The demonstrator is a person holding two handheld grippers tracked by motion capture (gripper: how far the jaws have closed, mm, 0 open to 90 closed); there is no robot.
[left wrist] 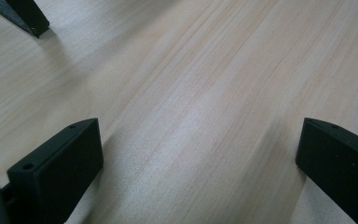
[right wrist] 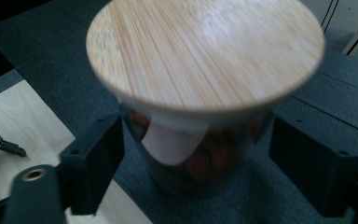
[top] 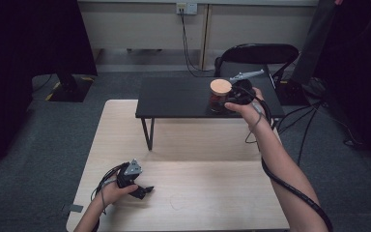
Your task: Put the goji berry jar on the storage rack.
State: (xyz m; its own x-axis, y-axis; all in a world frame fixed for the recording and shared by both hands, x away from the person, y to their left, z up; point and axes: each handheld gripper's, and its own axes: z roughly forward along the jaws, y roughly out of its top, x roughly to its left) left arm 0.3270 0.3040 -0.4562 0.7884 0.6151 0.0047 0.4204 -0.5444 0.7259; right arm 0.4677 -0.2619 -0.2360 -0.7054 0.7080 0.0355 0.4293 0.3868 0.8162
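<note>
A glass jar point(top: 219, 98) with a round bamboo lid point(top: 221, 87) stands on the low black table point(top: 174, 96), holding reddish-brown contents. My right gripper point(top: 232, 99) reaches it from the right. In the right gripper view the jar point(right wrist: 200, 154) sits between the two black jaws of my right gripper point(right wrist: 196, 126), which stand close beside its glass walls, open, below the lid point(right wrist: 205, 51). My left gripper point(top: 147, 190) rests on the light wooden table point(top: 198, 193) at the front left. In the left gripper view my left gripper point(left wrist: 200, 135) is wide open over bare wood.
The black table stands on thin legs point(top: 148, 135) on the far half of the wooden table. A black chair point(top: 258, 53) is behind it. Cables point(top: 290, 188) trail along my right forearm. A dark stand point(top: 70, 87) is at the back left on the grey carpet.
</note>
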